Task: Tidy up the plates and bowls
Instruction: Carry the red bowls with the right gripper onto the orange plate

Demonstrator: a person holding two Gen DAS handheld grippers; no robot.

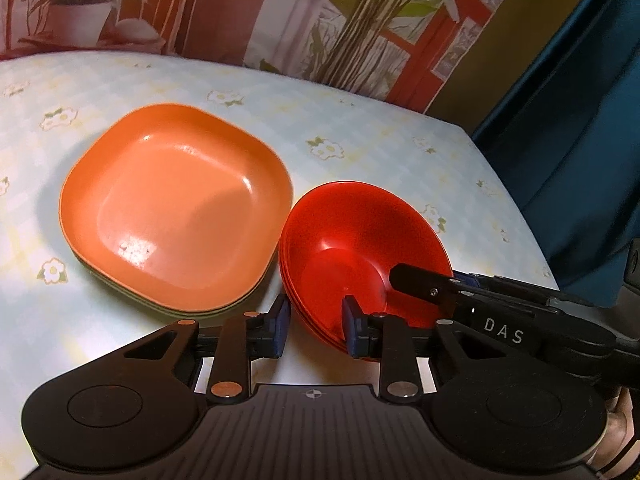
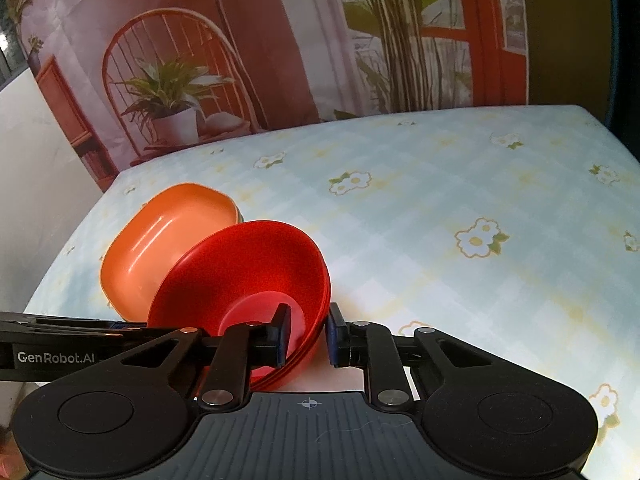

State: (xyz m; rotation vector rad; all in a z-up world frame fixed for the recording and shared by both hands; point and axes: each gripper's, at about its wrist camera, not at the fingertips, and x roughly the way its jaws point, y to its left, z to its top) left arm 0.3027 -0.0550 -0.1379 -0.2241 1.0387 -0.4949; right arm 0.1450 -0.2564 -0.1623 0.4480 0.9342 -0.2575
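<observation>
A stack of red round bowls (image 1: 360, 256) sits on the table next to a stack of square plates with an orange one on top (image 1: 176, 204). My left gripper (image 1: 316, 324) is open, its fingers astride the near left rim of the red bowls, one pad inside and one outside. My right gripper (image 2: 308, 334) is open and straddles the near right rim of the same bowls (image 2: 244, 276). The orange plate (image 2: 160, 240) lies behind the bowls in the right wrist view. The right gripper's finger (image 1: 424, 284) reaches into the bowl in the left wrist view.
The table has a pale blue checked cloth with flowers (image 2: 460, 208). Its right edge (image 1: 516, 208) runs close to the bowls, with a blue curtain beyond. A printed backdrop (image 2: 240, 60) hangs behind the table. A white wall (image 2: 36, 168) stands at the left.
</observation>
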